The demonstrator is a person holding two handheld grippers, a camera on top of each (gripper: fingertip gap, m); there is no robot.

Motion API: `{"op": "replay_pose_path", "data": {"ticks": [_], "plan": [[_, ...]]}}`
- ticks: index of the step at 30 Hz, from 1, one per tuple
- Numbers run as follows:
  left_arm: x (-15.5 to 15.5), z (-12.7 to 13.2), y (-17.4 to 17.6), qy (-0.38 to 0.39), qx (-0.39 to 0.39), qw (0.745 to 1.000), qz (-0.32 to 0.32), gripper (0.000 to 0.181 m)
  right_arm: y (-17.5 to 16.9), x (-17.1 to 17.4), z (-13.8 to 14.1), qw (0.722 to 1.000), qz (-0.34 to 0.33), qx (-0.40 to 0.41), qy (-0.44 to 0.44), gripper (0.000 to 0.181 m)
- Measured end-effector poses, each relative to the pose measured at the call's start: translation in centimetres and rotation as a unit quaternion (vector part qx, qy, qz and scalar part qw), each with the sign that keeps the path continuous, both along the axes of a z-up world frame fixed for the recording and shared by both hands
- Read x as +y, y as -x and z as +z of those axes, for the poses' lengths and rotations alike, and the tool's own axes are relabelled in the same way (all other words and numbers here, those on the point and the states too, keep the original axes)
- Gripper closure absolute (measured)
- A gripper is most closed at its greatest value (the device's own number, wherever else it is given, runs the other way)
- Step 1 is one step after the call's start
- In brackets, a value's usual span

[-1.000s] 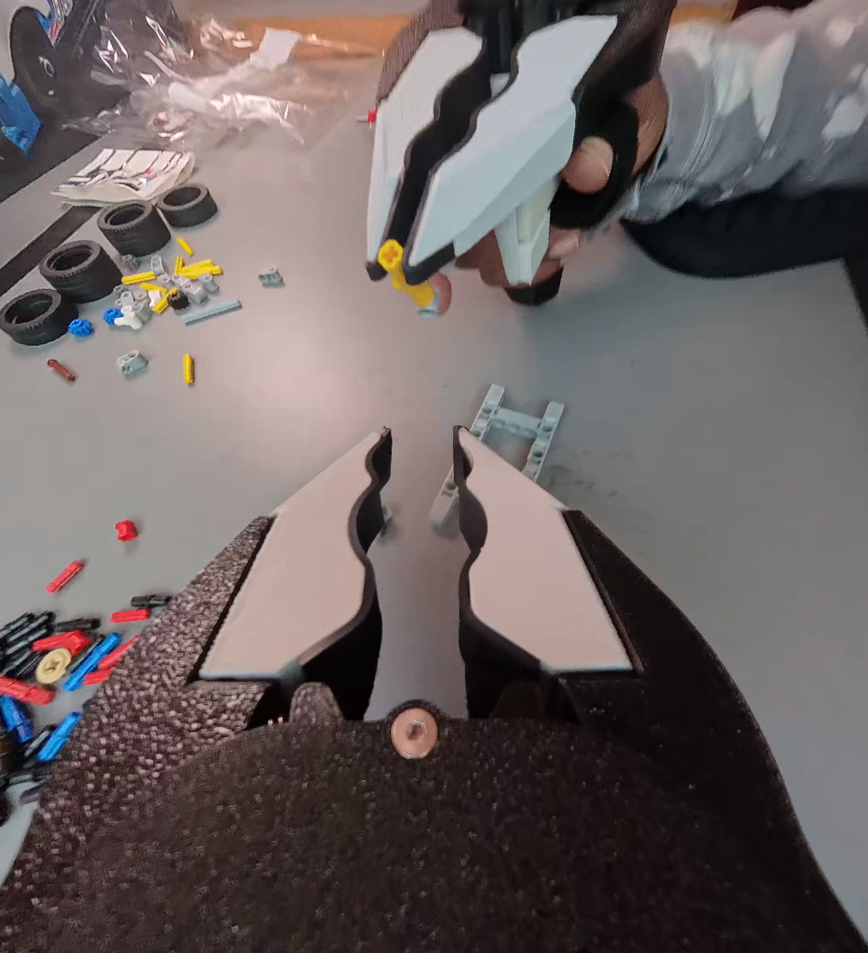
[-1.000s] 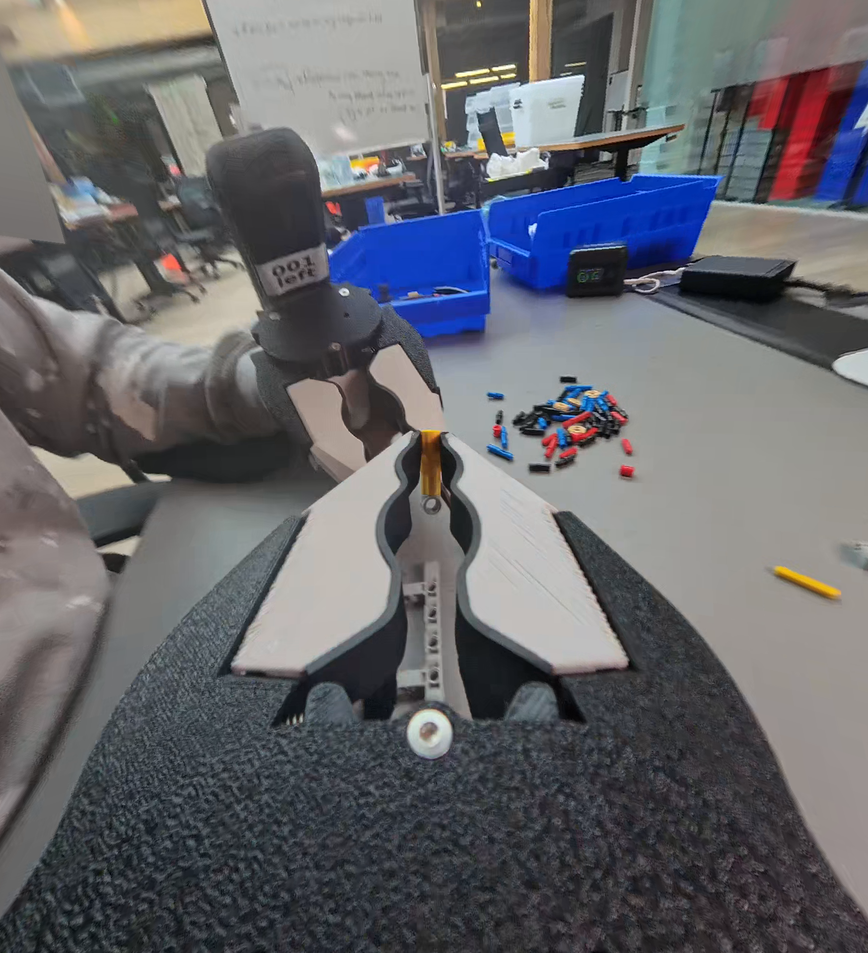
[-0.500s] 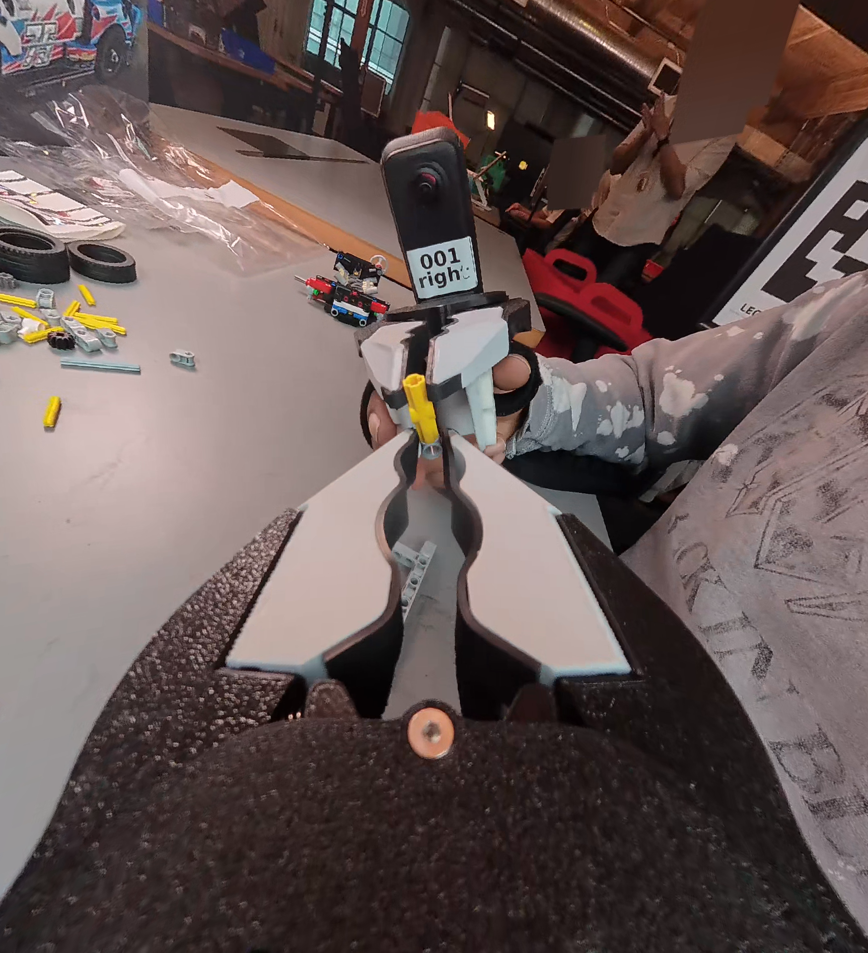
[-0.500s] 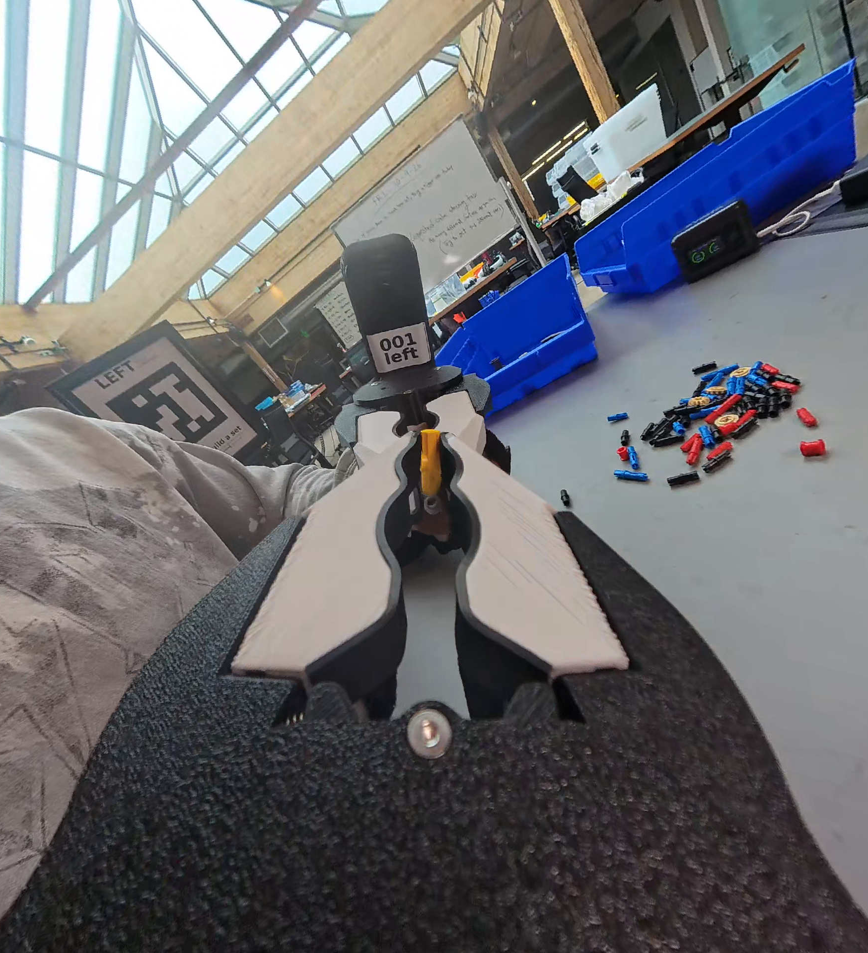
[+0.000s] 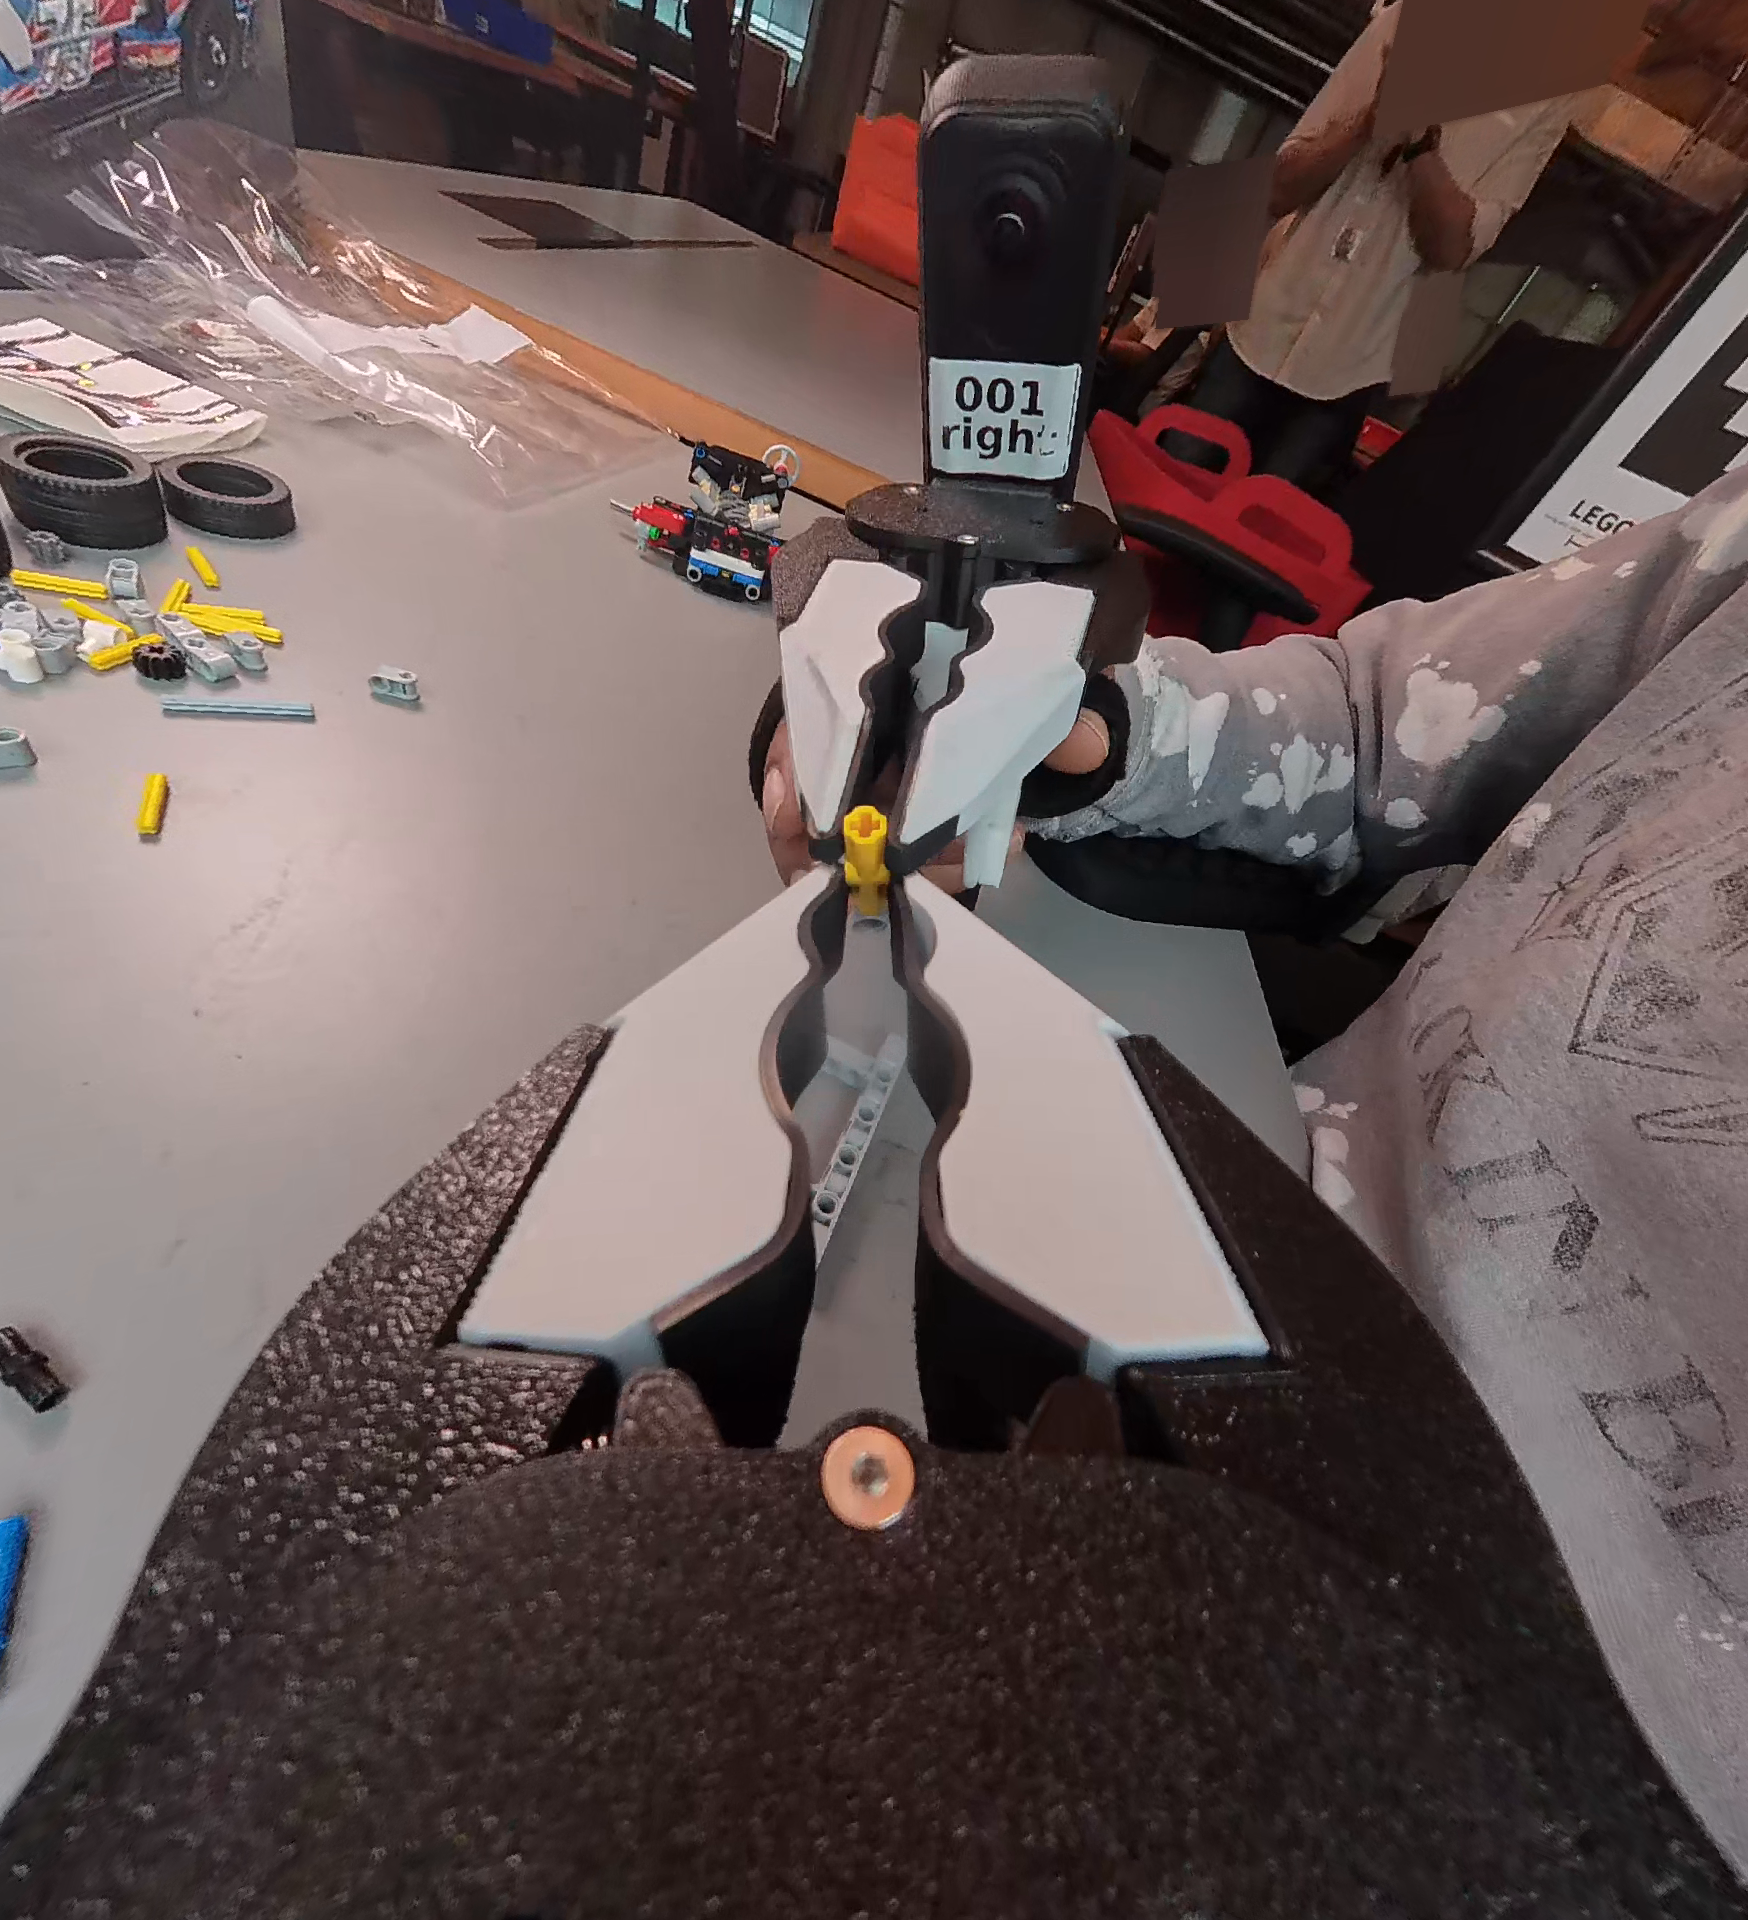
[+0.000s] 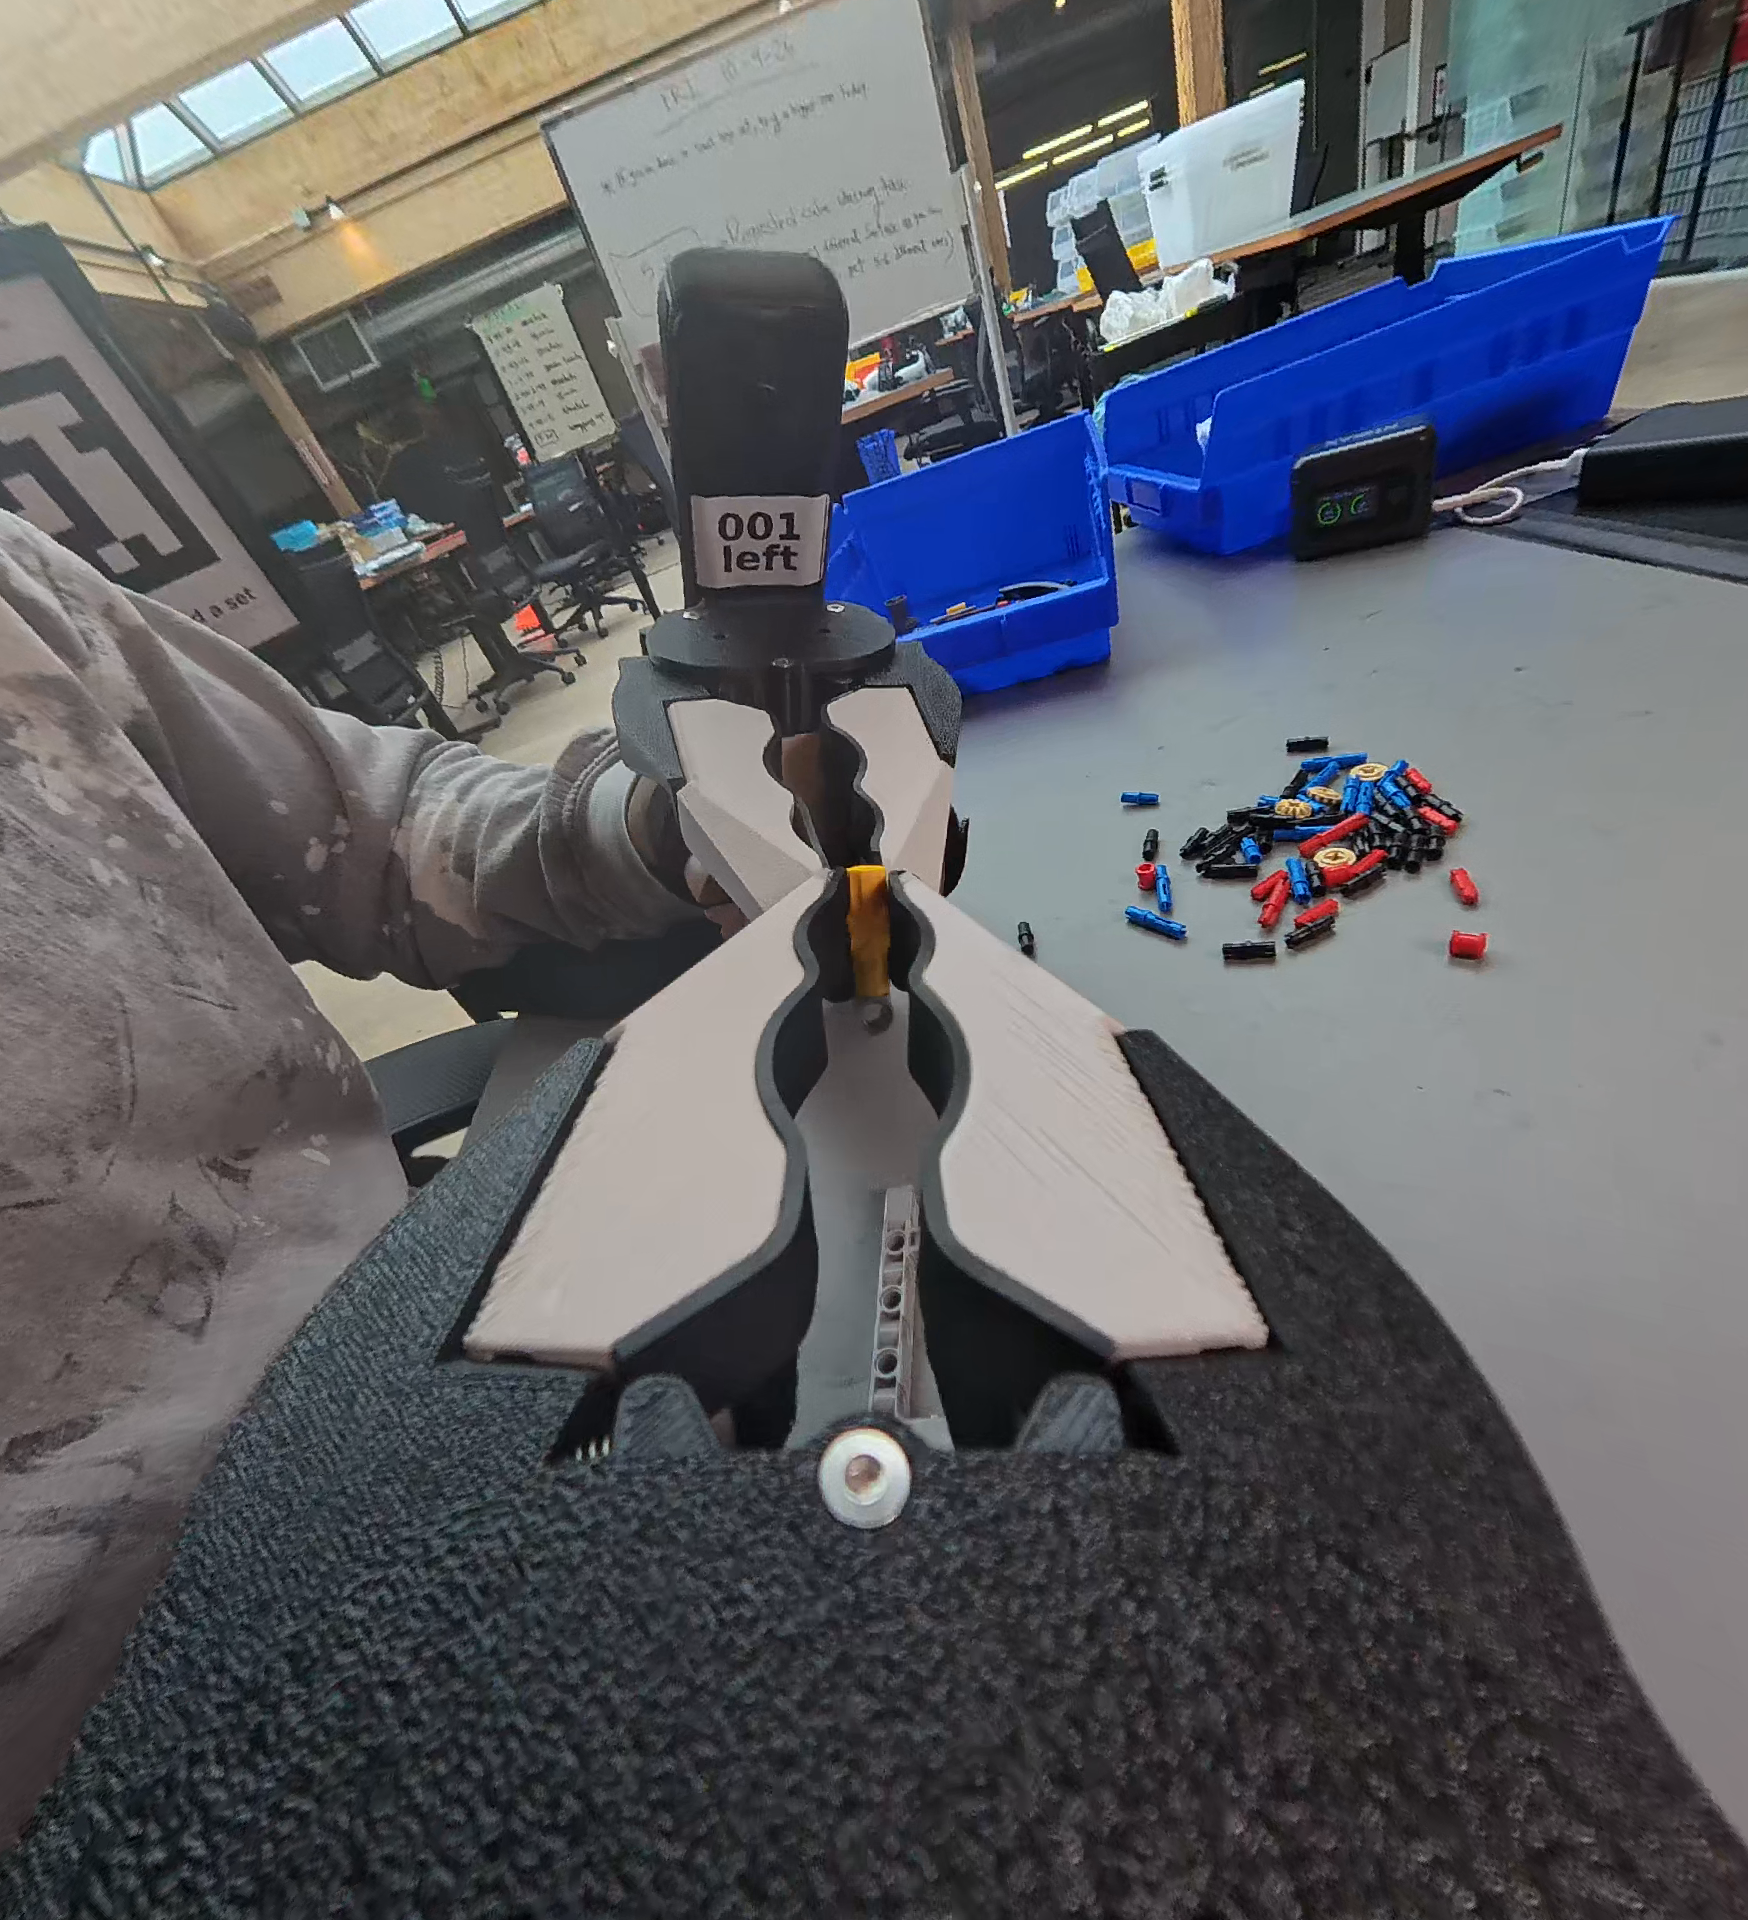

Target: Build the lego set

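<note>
My right gripper (image 6: 865,914) is shut on a short yellow pin (image 6: 868,925) and holds it upright above the table. A small grey ring (image 6: 878,1018) sits on the pin's lower end. My left gripper (image 5: 865,902) faces it tip to tip. Its fingers are closed in on the lower end of the yellow pin (image 5: 864,844). The right gripper also shows in the left wrist view (image 5: 865,831), and the left gripper in the right wrist view (image 6: 828,868). A grey beam frame (image 5: 859,1122) lies flat on the table under both grippers, seen between the fingers (image 6: 896,1299).
Black tyres (image 5: 80,494), loose yellow and grey pieces (image 5: 122,634) and a small built assembly (image 5: 730,530) lie at far left. A pile of blue, red and black pins (image 6: 1327,842) and blue bins (image 6: 984,561) stand beyond. The table edge (image 5: 1254,1039) is close. Both grippers' tips are close together, under 4 cm apart.
The left gripper tilted up from the grey frame and met the right gripper tip to tip. Its fingers narrowed onto the yellow pin. The right gripper kept hold of the pin.
</note>
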State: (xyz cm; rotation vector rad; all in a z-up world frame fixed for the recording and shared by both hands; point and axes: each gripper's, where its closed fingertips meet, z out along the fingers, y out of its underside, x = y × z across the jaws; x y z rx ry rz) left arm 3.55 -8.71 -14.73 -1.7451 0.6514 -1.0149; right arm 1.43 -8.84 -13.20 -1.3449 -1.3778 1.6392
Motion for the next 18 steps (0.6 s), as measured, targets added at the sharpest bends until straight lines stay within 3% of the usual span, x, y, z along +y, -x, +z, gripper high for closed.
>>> {"op": "replay_pose_path", "data": {"ticks": [4, 9, 12, 14, 18], "plan": [[0.5, 0.9, 0.8, 0.001, -0.039, 0.999, 0.018, 0.175, -0.4, 0.8, 1.6, 0.999, -0.012, 0.042, 0.009, 0.155], [1.5, 1.9, 2.3, 0.061, -0.147, 0.986, 0.046, 0.175, 0.2, 0.9, 0.3, 0.972, -0.080, 0.044, -0.216, 0.150], [1.8, 1.8, 2.2, 0.096, -0.188, 0.976, 0.050, 0.175, 0.9, 0.3, 0.3, 0.946, -0.110, 0.047, -0.300, 0.151], [1.7, 1.9, 1.9, 0.116, -0.216, 0.969, 0.042, 0.175, 1.1, 1.1, 0.4, 0.927, -0.145, 0.046, -0.342, 0.165], [1.8, 1.7, 1.7, 0.147, -0.252, 0.956, 0.031, 0.175, 0.9, 1.4, 0.3, 0.922, -0.146, 0.042, -0.357, 0.169]]}}
